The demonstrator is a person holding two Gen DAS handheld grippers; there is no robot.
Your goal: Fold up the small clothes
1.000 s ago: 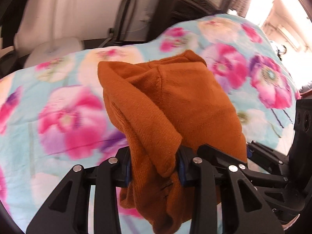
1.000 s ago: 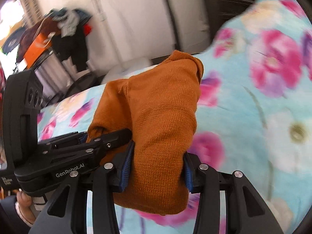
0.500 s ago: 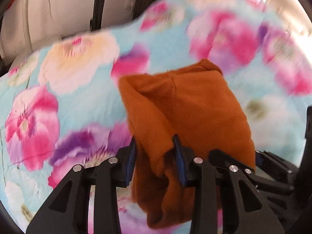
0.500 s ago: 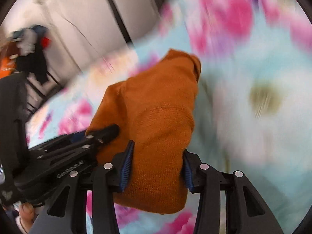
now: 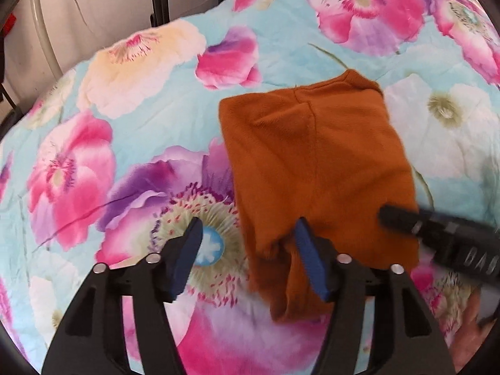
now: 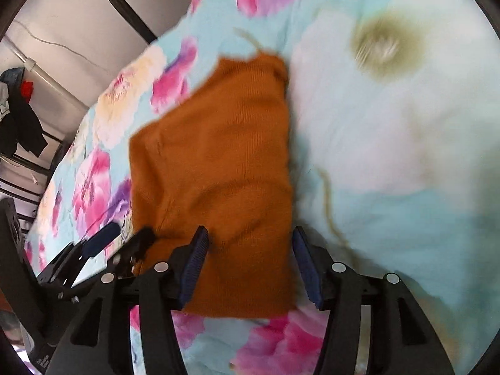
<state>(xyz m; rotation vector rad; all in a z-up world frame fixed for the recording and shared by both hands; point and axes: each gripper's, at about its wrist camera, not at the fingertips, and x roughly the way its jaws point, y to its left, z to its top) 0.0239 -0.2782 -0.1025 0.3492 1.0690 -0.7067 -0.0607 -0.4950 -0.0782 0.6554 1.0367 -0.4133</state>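
Orange knit garment (image 5: 315, 168) lying folded on the flowered bedcover (image 5: 150, 118) in the left wrist view, at about one o'clock from the left gripper (image 5: 247, 247); lifted and pinched a second ago, now set down; jaws just been opening, standing wide, only the near left corner of the cloth between them, the right pad touching it, the left pad clear over a purple flower; no squeeze visible; reads as a fold laid and let go. Also here and not in the other view: far seam and collar edge toward twelve, right gripper's (image 5: 437, 234) black finger entering at four o'clock.

Right wrist view: same garment (image 6: 218, 168) filling the centre; right gripper (image 6: 248, 262) likewise just been opening, pads apart with the near hem between them, loosely flanked rather than clamped; left gripper (image 6: 103, 243) at eight o'clock; hanging clothes (image 6: 18, 109) at nine; heavy blur on the right.
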